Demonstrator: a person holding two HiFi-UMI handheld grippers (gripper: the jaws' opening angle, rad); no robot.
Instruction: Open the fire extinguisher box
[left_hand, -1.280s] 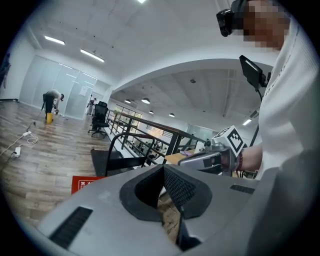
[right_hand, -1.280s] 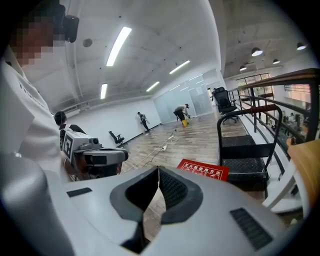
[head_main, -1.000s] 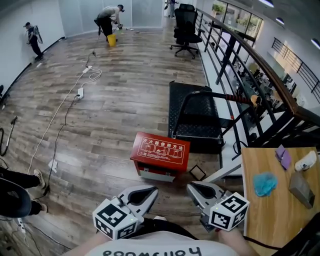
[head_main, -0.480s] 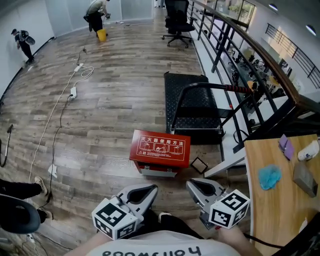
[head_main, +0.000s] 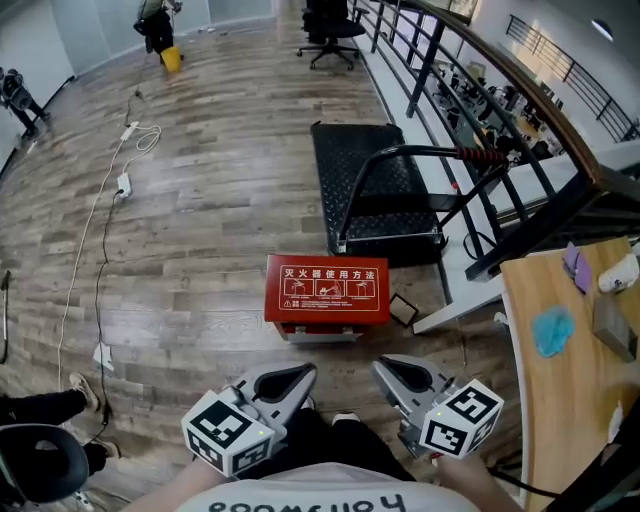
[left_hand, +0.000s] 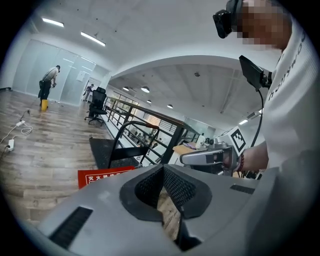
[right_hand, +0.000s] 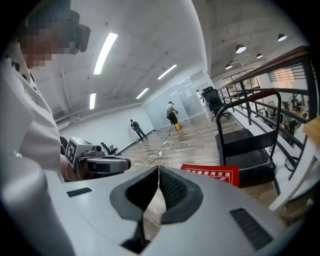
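Nothing's really started here: the red fire extinguisher box (head_main: 326, 286) sits with its lid down on the wood floor (head_main: 200, 220), just ahead of the person. The left claw (head_main: 298, 374) and right claw (head_main: 386, 368) are both pressed together and empty, hanging short of the box. The whole opening bit is left to do.

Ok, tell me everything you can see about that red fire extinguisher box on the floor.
The fire extinguisher box is a flat red case, seemingly metal, its top carrying white characters and small instruction pictures. A pale front panel shows beneath the top's near edge. It looks shut, lying flat on the wooden floor, close in front of the black cart.
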